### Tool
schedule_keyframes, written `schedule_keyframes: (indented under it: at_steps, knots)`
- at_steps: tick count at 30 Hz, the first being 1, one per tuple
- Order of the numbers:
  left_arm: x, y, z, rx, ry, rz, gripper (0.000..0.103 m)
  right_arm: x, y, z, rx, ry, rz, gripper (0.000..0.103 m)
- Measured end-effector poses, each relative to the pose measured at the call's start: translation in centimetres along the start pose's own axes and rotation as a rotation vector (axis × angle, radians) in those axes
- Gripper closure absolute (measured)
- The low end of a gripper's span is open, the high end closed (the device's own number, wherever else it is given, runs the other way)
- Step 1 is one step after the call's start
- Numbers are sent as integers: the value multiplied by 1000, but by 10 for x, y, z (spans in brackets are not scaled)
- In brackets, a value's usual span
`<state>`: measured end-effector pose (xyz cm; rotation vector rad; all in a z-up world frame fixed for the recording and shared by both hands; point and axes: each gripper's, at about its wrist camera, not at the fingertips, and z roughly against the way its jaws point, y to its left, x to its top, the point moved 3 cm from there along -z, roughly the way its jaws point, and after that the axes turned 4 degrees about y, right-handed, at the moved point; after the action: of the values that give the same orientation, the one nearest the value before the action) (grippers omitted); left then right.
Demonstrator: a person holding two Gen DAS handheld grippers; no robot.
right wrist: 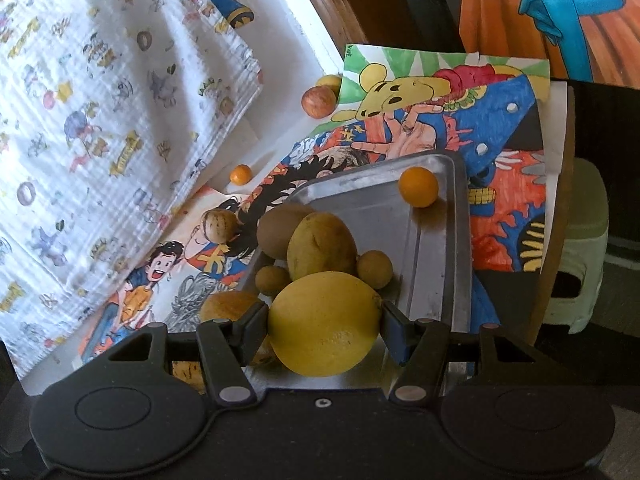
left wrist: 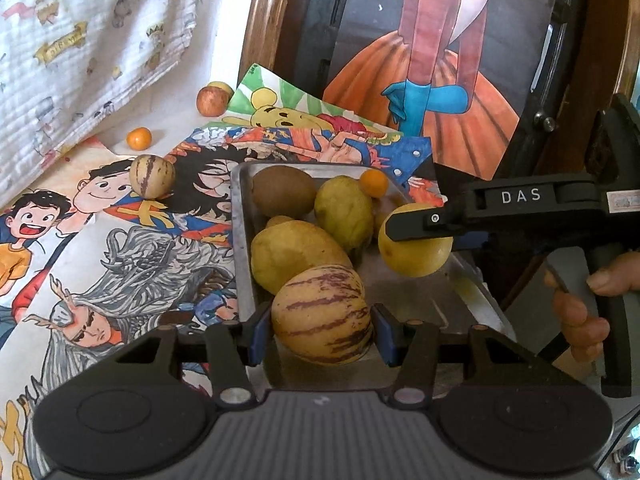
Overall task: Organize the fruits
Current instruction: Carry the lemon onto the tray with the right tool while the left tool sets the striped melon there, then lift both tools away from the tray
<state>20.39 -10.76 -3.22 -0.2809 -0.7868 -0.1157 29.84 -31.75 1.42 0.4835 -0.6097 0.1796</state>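
Note:
My left gripper is shut on a striped yellow pepino melon over the near end of a metal tray. In the tray lie a kiwi, two yellow-green lemons, and a small orange. From the right, my right gripper holds a yellow lemon over the tray. In the right wrist view, the right gripper is shut on that lemon above the tray. Outside the tray lie another pepino, a small orange and an apple.
Cartoon drawings cover the table under and around the tray. A printed cloth hangs at the left. A dark wooden-framed picture stands behind. A hand grips the right tool. A pale green stool stands at the right.

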Motion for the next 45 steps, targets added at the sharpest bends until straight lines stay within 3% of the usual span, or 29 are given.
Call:
schedule_keyframes:
  at_steps: [10,27,32,45]
  knots:
    - [-1,3,-9,-14,14,1,47,-6,-7,-10,-44,9,3,41]
    - [-6,2,-9,-43,56,21,45,-13,-8,-2,-43,-5,-37,39]
    - [-5,1,9,-55,6,33,24,-16,-5,9,-44,-27,-46,31]
    - [-19,25,71,-2,-99,122,1,-41,29,67,-102,-130,50,11]
